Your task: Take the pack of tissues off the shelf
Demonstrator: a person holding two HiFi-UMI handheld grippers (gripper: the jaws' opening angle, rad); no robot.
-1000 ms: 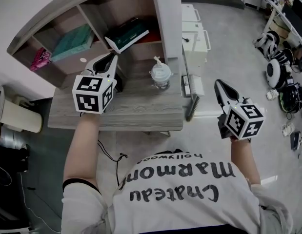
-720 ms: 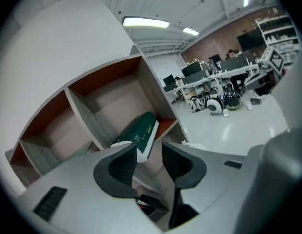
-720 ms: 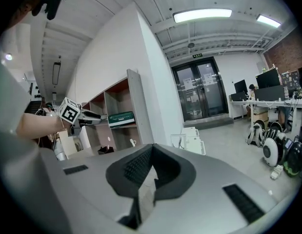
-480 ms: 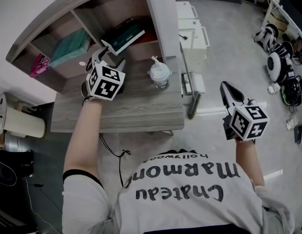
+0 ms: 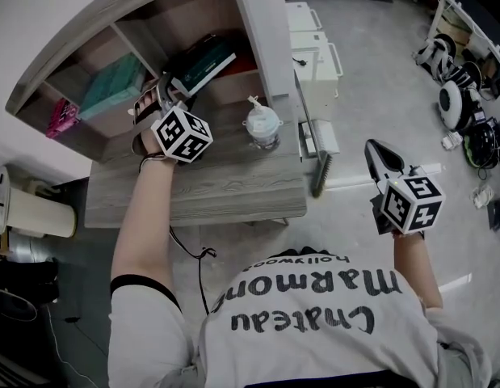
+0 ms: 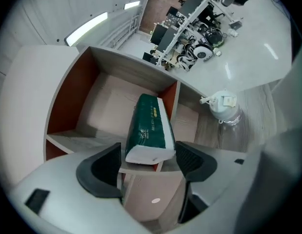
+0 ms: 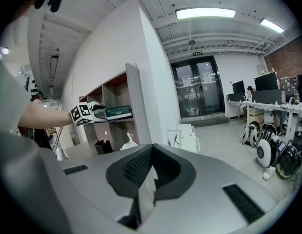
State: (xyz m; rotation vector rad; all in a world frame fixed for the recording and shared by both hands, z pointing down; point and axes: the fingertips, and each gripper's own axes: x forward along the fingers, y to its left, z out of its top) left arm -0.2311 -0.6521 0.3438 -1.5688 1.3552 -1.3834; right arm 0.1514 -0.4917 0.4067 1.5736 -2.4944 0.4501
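Head view, item one: shelf unit (image 5: 262, 23) standing on the back edge of a grey wooden desk (image 5: 217, 188).
- Pack of tissues (image 5: 203, 61): dark green with a white end, in the compartment against the unit's right upright, jutting over the front edge of its board.
- Teal pack (image 5: 112, 83): next compartment to the left.
- Pink item (image 5: 62, 118): leftmost compartment.
- Clear plastic jug (image 5: 262, 125): on the desk, near the back right corner.
- Left gripper (image 5: 170, 86): raised to the tissue compartment.
- Right gripper (image 5: 372, 148): off the desk's right edge, over the floor.

Left gripper view: left gripper (image 6: 148, 162) with jaws spread wide, having just been opening. The white end of the pack of tissues (image 6: 150, 126) sits in the gap at the tips, with both pads clear of it. The head view hides this under the marker cube.

Right gripper view: right gripper (image 7: 150, 155) with jaws pressed together and nothing between them. Only this view shows, from the side, the pack of tissues (image 7: 118, 112) lying flat on an upper board, and a small dark box (image 7: 103, 146) on the desk below it.
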